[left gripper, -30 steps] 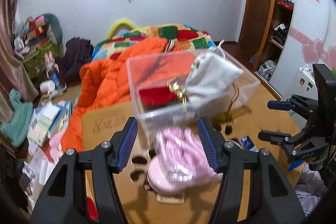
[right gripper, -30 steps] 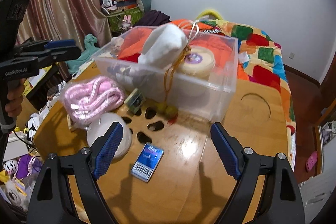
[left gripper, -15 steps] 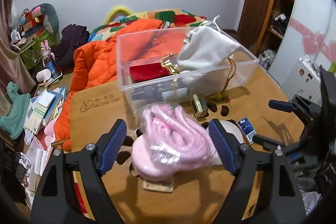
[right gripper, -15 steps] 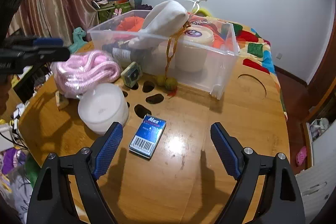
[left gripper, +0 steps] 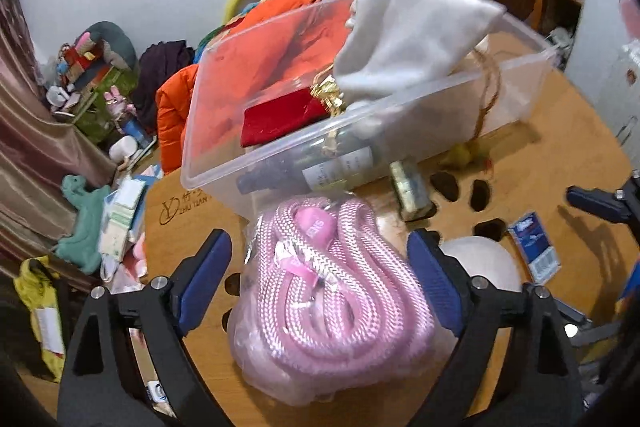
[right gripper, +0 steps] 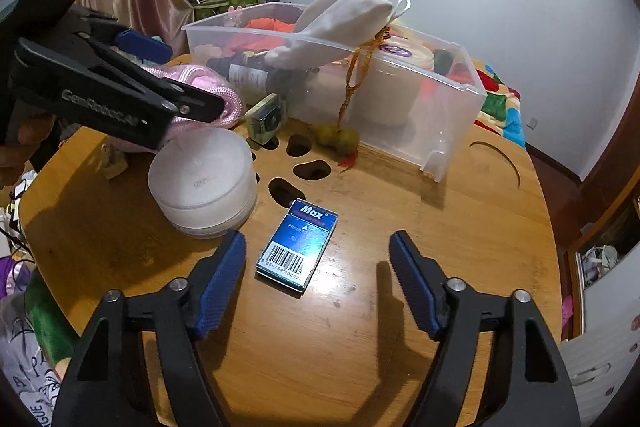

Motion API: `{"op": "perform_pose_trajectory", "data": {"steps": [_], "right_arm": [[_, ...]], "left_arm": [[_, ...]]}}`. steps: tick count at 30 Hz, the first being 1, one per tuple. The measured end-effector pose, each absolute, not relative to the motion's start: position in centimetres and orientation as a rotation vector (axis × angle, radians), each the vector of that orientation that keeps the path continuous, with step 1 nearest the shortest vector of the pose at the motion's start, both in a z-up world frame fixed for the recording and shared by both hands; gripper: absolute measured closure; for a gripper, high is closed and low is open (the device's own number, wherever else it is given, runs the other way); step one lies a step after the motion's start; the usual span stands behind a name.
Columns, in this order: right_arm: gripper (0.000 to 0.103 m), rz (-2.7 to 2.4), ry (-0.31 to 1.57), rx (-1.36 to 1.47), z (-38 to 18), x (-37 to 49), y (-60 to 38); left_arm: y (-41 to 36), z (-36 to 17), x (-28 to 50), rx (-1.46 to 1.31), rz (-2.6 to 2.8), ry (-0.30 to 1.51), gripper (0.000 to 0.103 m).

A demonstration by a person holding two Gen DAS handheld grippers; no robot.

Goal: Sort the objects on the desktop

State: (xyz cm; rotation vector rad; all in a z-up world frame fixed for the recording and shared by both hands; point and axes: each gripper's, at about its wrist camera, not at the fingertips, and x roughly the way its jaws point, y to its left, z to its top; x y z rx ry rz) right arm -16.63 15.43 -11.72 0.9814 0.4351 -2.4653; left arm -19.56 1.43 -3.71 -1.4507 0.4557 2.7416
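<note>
Your left gripper (left gripper: 318,279) stood spread around the bagged pink coiled rope (left gripper: 332,303) at lower centre, not clamping. Only your right view showed the spread right gripper (right gripper: 316,283) framing the blue rectangular staple box (right gripper: 298,245) on the round wooden table (right gripper: 460,227).

The left tongs (right gripper: 120,95) hide most of the pink rope bundle (right gripper: 208,95) in the right wrist view.
</note>
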Motion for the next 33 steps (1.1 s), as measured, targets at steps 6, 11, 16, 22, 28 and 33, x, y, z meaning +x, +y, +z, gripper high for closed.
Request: {"op": "perform_pose_trajectory", "data": {"steps": [6,11,16,22,28,33], "right_arm": [[0.042,-2.458,0.442,0.977,-12.0,-16.7,15.7],[0.059,-2.434,0.397,0.989,-11.9,-17.0,16.3],[0.077,-2.415,0.365,1.001,-12.0,-17.1,16.9],[0.077,-2.421,0.338,1.010,-11.9,-17.3,17.6],[0.078,-2.419,0.238,1.019,-11.1,-18.1,19.0],[0.078,-2.417,0.196,1.011,-10.4,-18.7,19.7]], "left_arm": [[1.3,-4.2,-20.5,-1.525,2.736,0.451,0.009],[0.7,-4.8,-21.4,-1.614,2.696,0.391,0.008],[-0.8,-5.3,-22.4,-1.685,2.642,0.216,0.008],[-0.2,-5.9,-22.3,-1.654,2.623,0.250,0.030],[0.1,-5.3,-21.8,-1.617,2.617,0.214,0.044],[-0.5,-4.4,-21.4,-1.592,2.609,0.112,0.050]]}}
